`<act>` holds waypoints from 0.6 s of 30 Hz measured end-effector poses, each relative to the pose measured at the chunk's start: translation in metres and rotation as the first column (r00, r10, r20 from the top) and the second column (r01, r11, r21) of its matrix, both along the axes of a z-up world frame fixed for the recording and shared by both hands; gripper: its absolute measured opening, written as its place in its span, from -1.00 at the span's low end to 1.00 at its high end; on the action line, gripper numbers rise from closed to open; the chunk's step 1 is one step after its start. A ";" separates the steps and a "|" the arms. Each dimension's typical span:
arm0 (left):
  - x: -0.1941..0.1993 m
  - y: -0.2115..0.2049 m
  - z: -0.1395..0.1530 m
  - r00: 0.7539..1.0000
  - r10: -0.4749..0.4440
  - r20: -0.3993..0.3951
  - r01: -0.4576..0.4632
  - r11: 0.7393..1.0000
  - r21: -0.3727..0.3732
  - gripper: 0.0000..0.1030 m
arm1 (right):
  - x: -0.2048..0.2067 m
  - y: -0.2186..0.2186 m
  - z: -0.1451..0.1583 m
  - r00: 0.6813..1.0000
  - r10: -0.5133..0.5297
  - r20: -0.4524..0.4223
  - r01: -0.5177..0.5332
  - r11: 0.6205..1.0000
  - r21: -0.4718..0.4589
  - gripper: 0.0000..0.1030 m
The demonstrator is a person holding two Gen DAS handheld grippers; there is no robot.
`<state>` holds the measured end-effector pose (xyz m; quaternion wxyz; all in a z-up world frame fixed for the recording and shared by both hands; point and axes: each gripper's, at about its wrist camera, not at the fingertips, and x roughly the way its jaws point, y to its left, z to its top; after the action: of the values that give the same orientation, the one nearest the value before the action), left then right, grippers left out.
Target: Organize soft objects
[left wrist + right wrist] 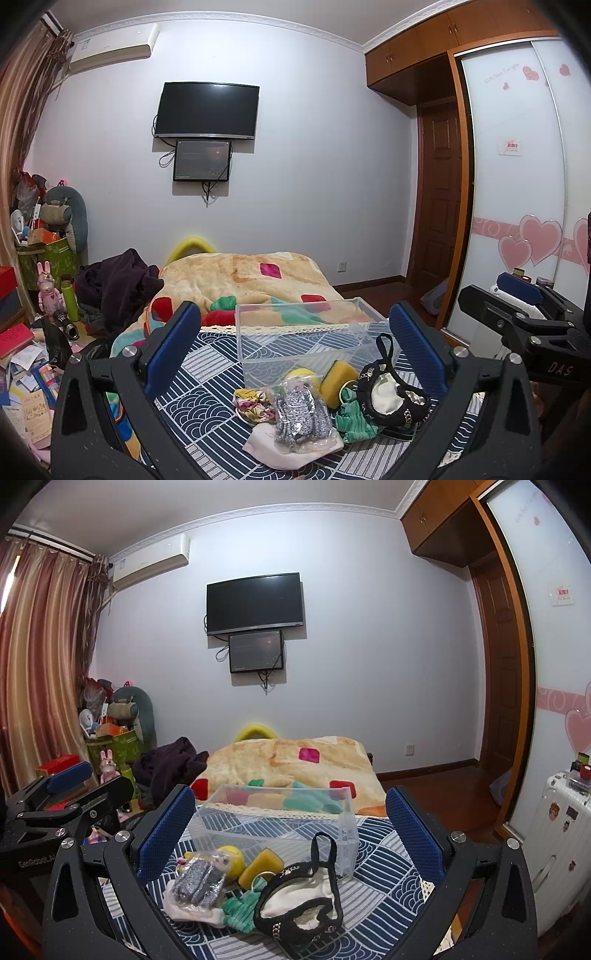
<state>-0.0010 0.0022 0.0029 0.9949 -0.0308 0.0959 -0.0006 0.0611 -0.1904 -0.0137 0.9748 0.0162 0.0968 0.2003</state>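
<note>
step: start of sort, nothing picked up yet, bin empty
left gripper (pixel 295 345): released, jaws wide, holding nothing, hovering over the pile
right gripper (pixel 291 829): also spread wide and empty, hovering beside the left one, same aim
bin (pixel 301 334): clear plastic, open top, on the bed's patterned cover (pixel 207 373), just behind the pile
pile: all near the front edge of the bin, items touching or overlapping
doll (pixel 212 869): yellow hair, grey knit outfit, in a clear bag, lying on a white cloth (pixel 184 910), left side of the pile
sponge (pixel 260 867): yellow, between doll and pouch, close to the bin wall
green knit (pixel 238 910): crumpled, front centre, partly under the pouch edge
pouch (pixel 303 904): black trim, white lining, strap looped up against the bin corner, right side
floral cloth (pixel 251 404): small, left of the doll, seen only in left view
next, my guess: each gripper takes its nearest item, pouch for right, doll for left; descend, close, lift over the wall, drop
needs: pinch low on the fabric, jaws centred on one item only
risk: strap may snag the bin corner; bag on the doll looks slippery; overlap may drag the green knit along
</note>
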 end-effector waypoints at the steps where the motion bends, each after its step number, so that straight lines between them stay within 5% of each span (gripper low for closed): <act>1: 0.000 0.000 0.000 1.000 0.000 0.000 0.000 1.000 0.001 1.00 | 0.000 0.000 0.000 1.000 0.000 0.000 0.000 1.000 0.000 1.00; 18: 0.000 -0.001 -0.001 1.000 -0.004 -0.001 0.004 1.000 0.002 1.00 | 0.000 0.001 0.000 1.000 0.002 0.003 -0.002 1.000 0.001 1.00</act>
<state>-0.0007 0.0013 0.0024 0.9949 -0.0296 0.0964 -0.0025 0.0611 -0.1896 -0.0134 0.9747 0.0163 0.0953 0.2014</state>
